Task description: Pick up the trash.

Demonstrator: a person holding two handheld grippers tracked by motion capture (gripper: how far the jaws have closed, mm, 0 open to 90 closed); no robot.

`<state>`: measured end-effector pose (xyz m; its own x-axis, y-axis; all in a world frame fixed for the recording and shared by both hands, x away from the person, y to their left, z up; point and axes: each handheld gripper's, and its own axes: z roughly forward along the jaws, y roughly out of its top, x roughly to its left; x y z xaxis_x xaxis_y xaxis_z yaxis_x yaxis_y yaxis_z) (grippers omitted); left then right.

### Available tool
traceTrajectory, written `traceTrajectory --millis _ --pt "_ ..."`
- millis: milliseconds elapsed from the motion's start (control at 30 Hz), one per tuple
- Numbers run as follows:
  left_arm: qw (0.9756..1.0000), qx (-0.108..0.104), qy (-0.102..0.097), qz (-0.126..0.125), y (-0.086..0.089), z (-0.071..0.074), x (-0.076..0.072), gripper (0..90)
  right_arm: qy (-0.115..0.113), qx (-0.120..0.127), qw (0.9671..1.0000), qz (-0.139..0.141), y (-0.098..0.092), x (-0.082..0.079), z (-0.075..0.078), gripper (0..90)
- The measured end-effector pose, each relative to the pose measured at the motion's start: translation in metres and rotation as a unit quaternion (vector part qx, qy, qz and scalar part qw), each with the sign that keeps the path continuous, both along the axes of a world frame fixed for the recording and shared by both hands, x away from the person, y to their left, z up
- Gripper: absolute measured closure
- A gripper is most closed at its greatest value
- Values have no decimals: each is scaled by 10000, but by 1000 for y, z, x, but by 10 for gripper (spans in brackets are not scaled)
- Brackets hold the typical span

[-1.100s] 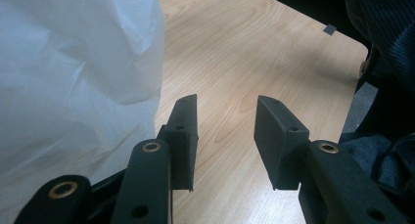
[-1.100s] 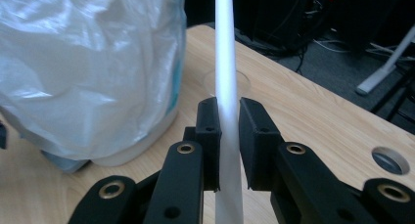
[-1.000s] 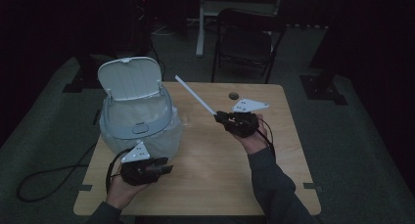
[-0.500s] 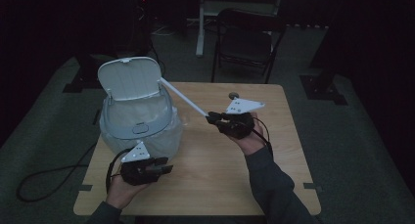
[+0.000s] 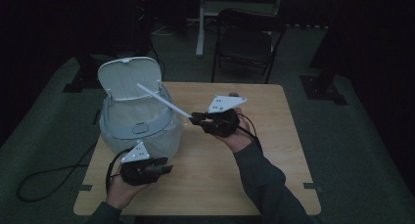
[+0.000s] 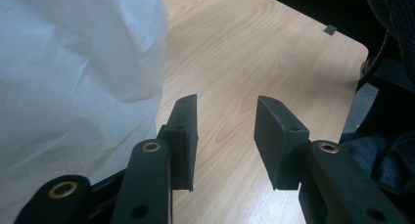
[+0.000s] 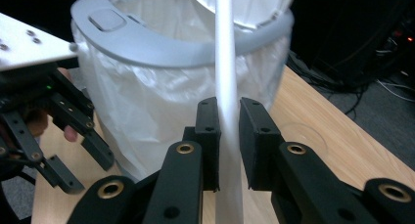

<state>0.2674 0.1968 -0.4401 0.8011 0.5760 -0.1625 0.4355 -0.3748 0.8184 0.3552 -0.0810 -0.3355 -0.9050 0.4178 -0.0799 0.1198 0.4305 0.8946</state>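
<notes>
Bin point(image 5: 139, 128) w/ white liner, lid point(image 5: 128, 77) up. R gripper point(image 5: 195, 118) pinching white stick point(image 5: 164, 101), tip over bin; L gripper point(image 5: 164, 168) fingers spread.

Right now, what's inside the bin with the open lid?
A white plastic liner lines the bin and drapes over its outside. The white stick in the right gripper reaches over the rim. The bottom of the bin is hidden.

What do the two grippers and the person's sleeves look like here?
Both the left gripper and the right gripper are black, with flat rectangular jaws, brass-ringed holes in the linkages and a pale grey three-cornered plate on top. A black cable trails from each. The sleeves are dark grey.
</notes>
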Motion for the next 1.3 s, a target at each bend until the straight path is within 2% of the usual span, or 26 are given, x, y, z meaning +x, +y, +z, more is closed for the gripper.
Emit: traceTrajectory --millis 333,1067,1100,1167,1300 --pt "10000 -12 -6 33 2 0 -1 620 -69 -108 9997 186 25 4 8 786" --pt "10000 -31 10 44 3 -1 -1 620 4 -172 9997 198 32 10 10 780" --pt "10000 -32 12 42 3 -1 -1 620 -11 -153 9996 237 33 10 10 763" --pt "10000 -25 7 40 3 -1 -1 620 -21 -92 9997 239 33 9 11 615" --pt "10000 -32 14 46 3 -2 -1 620 -40 32 9999 163 31 9 11 508"
